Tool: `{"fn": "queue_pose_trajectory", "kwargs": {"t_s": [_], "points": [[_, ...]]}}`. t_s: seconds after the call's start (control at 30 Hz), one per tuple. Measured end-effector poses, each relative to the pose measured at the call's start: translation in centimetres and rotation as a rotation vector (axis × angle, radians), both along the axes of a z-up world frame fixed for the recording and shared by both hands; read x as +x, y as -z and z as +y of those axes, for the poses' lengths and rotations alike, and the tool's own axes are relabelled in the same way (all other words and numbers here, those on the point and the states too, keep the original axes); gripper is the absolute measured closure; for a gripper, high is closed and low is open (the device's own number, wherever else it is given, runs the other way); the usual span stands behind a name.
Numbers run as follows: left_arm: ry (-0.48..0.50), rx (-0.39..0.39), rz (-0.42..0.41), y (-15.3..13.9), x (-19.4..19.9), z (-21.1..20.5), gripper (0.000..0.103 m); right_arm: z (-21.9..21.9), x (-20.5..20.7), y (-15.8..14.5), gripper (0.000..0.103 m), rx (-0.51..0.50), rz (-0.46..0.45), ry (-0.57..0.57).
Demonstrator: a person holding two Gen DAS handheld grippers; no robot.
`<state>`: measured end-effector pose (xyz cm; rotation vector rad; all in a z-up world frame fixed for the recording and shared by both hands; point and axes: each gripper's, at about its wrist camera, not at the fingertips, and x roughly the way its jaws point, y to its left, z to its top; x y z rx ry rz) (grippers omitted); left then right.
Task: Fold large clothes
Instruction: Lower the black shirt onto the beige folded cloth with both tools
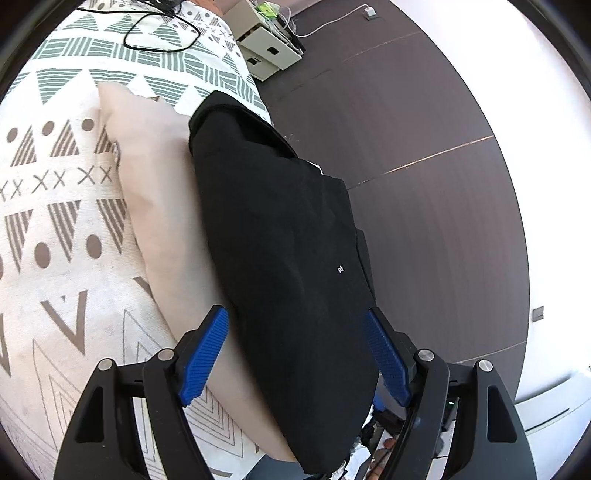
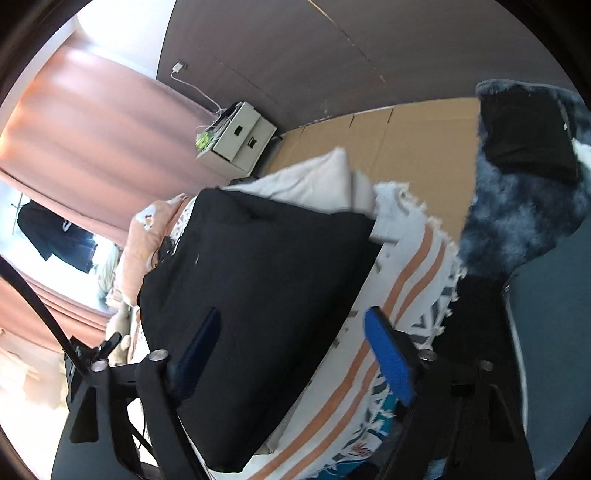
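A folded black garment [image 1: 280,240] lies along the edge of a bed, partly on top of a beige cloth [image 1: 159,206]. My left gripper [image 1: 295,354] is open above the garment's near end, a blue pad on each side, and neither pad presses on the fabric. In the right wrist view the same black garment [image 2: 258,277] rests on a white blanket with orange stripes [image 2: 399,295]. My right gripper [image 2: 291,354] is open over the garment's near corner. Its left pad is in shadow over the black fabric and its right pad is over the blanket.
A patterned bedspread [image 1: 62,206] covers the bed, with a black cable [image 1: 162,33] looped on it at the far end. A small beige drawer cabinet [image 1: 269,48] [image 2: 236,136] stands beyond the bed. Flat cardboard [image 2: 406,147], a furry blue-grey chair [image 2: 524,203] and a pink curtain [image 2: 92,129] surround it.
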<state>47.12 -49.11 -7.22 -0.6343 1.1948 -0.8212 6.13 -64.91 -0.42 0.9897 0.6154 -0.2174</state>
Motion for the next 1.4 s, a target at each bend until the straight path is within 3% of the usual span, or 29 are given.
{"fn": "queue_pose_trajectory", "kwargs": {"t_s": [0.1, 0.3, 0.37, 0.43, 0.5, 0.6, 0.67, 0.8, 0.97, 1.1, 1.4], "points": [[0.02, 0.02, 0.0, 1.3, 1.7, -0.3, 0.027, -0.1, 1.0, 1.7, 0.033, 0.075, 0.011, 0.03], [0.006, 0.041, 0.005, 3.0, 4.1, 0.2, 0.027, -1.6, 4.2, 3.9, 0.033, 0.211, -0.071, 0.037], [0.0, 0.043, -0.003, 3.5, 4.8, -0.1, 0.027, -1.9, 4.6, 4.1, 0.044, 0.226, -0.091, 0.039], [-0.011, 0.039, -0.015, 3.5, 5.4, 0.0, 0.027, -2.0, 4.9, 3.6, 0.068, 0.188, -0.092, 0.044], [-0.032, 0.03, -0.008, 3.9, 6.6, -0.1, 0.029, -1.7, 4.7, 2.7, 0.078, 0.141, -0.109, 0.048], [-0.065, 0.032, 0.041, 4.9, 7.9, 0.1, 0.046, -1.8, 5.0, 1.1, 0.083, 0.094, -0.101, 0.04], [-0.067, 0.035, 0.059, 5.4, 8.5, 0.1, 0.055, -2.1, 5.4, 0.7, 0.084, 0.083, -0.096, 0.032], [-0.068, 0.051, 0.012, 5.2, 8.6, 0.6, 0.067, -2.5, 6.4, 0.0, 0.085, 0.055, -0.097, 0.011], [-0.091, 0.029, 0.016, 5.4, 8.2, 1.9, 0.067, -1.7, 8.7, 0.2, 0.085, 0.042, -0.087, -0.006], [-0.082, 0.008, 0.067, 5.9, 9.0, 3.1, 0.067, -1.4, 10.2, -0.3, 0.085, 0.013, -0.062, -0.013], [-0.067, 0.065, 0.071, 4.2, 8.4, 3.2, 0.062, -1.6, 10.4, -0.3, 0.08, 0.058, -0.026, -0.055]]}}
